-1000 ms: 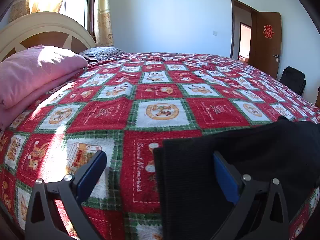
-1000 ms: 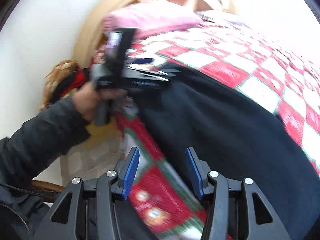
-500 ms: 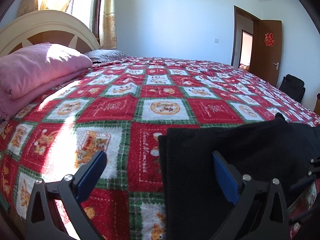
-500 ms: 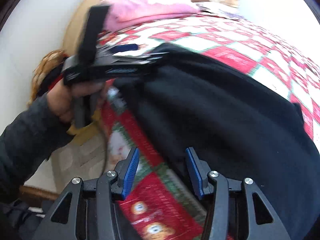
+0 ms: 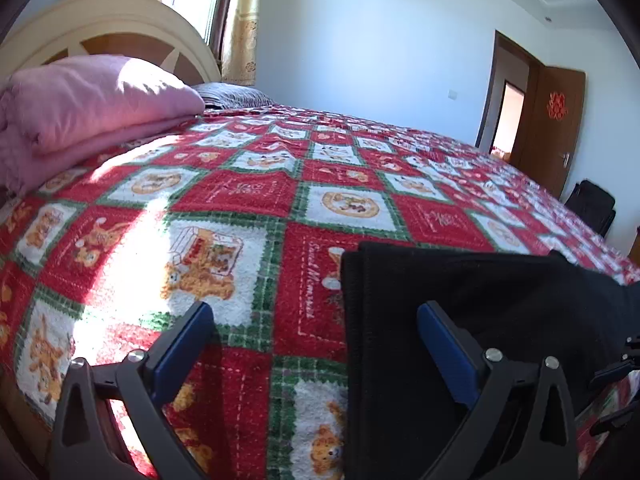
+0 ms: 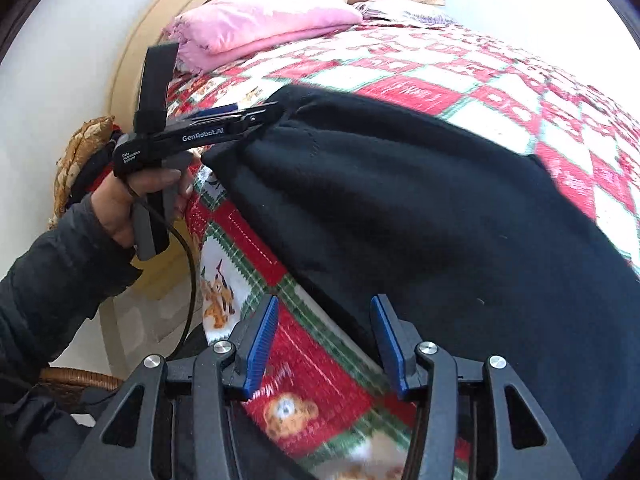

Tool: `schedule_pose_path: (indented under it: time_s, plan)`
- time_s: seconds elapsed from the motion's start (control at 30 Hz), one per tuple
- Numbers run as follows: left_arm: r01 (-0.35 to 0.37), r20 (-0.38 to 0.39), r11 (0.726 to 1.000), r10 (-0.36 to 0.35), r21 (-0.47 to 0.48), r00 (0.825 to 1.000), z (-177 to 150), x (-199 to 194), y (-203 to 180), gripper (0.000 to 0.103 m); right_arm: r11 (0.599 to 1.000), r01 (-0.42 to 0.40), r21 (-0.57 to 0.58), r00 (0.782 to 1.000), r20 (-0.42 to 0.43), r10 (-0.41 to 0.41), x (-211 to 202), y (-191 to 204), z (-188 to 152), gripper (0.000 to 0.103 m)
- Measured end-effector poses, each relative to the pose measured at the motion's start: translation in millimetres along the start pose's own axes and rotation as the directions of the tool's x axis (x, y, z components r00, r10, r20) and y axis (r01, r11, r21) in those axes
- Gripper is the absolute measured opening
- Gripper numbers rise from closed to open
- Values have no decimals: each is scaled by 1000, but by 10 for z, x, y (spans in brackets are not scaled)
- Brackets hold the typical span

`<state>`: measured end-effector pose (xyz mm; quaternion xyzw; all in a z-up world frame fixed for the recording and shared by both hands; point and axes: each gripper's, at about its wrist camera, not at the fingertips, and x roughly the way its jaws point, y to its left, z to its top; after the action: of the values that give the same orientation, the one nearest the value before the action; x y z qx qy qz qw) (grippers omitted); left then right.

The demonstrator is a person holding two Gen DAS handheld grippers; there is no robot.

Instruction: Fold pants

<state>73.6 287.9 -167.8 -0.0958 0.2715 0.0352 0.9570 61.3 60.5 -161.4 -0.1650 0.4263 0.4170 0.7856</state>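
Observation:
Black pants (image 5: pixel 480 320) lie flat on a red, green and white patchwork bedspread (image 5: pixel 240 208), near the bed's front edge. My left gripper (image 5: pixel 316 344) is open wide and holds nothing; its right finger hangs over the pants' left end, its left finger over the bedspread. In the right wrist view the pants (image 6: pixel 440 208) fill the middle and right. My right gripper (image 6: pixel 324 336) is open and empty over the pants' near edge. The left gripper (image 6: pixel 256 114) shows there at the pants' far corner.
A folded pink blanket (image 5: pixel 80 108) lies by the cream headboard (image 5: pixel 104 28). A brown door (image 5: pixel 556 120) stands open at the far right, with a black bag (image 5: pixel 592 204) beside it. A wicker basket (image 6: pixel 80 152) sits by the wall beside the bed.
The left gripper has pulled back and risen slightly, so more of the bedspread shows. The right gripper's view has swung and steadied over the pants' near edge. Both stay open.

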Motion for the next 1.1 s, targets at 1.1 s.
schedule_pose_path:
  time_s: [1.1]
  plan:
    - [449,-145,729,-442,517,885,-40,-501,-3305,88,706,361,609,850,97,-518,-2745,-2215,-1812,50]
